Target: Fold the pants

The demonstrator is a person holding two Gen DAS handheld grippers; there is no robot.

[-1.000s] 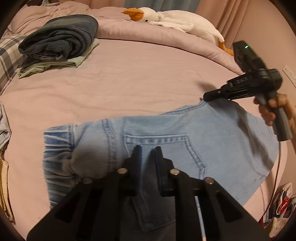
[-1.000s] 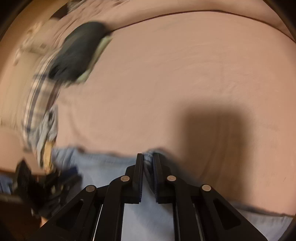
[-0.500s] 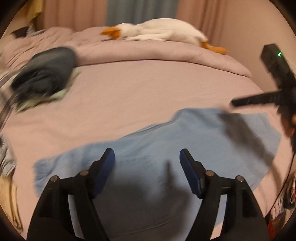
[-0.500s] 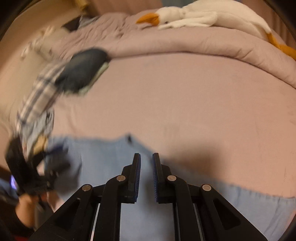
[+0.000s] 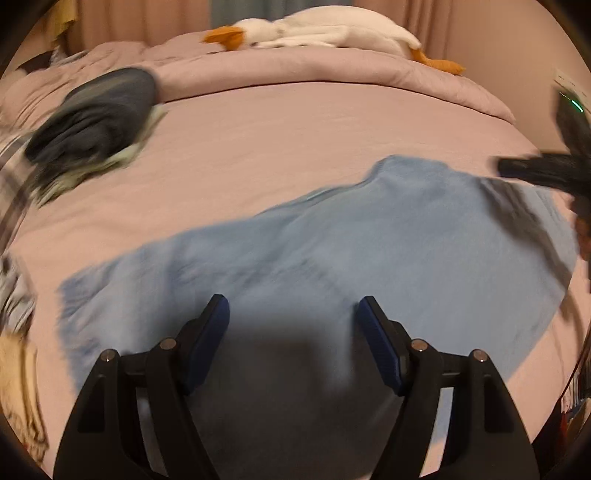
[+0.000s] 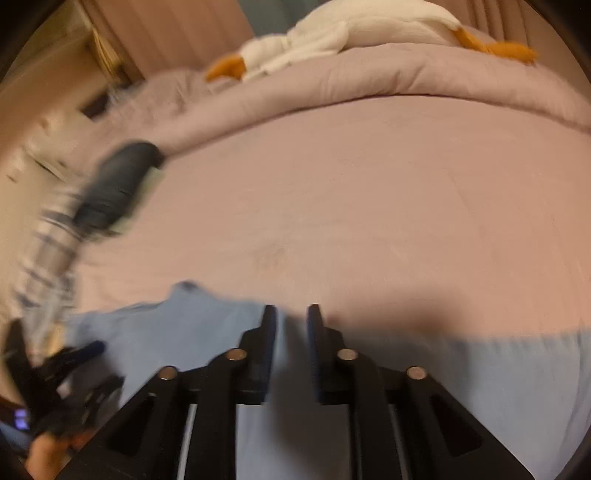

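Note:
Light blue jeans [image 5: 332, 251] lie spread flat across the pink bed [image 5: 295, 122], blurred by motion. My left gripper [image 5: 293, 343] is open and empty, raised above the jeans' near edge. The right gripper shows at the right edge of the left wrist view [image 5: 546, 173]. In the right wrist view the jeans [image 6: 480, 387] lie under my right gripper [image 6: 291, 350], whose jaws stand narrowly apart with nothing between them. The left gripper appears at the lower left of that view [image 6: 70, 365].
A folded pile of dark clothes [image 5: 96, 114] sits at the far left of the bed. A white plush goose [image 5: 325, 31] lies on the rolled duvet at the back. Plaid fabric [image 6: 51, 251] and other clothes lie at the left edge.
My left gripper let go of the jeans, opened wide and lifted. My right gripper released the cloth, opened slightly and rose. The jeans now lie flat.

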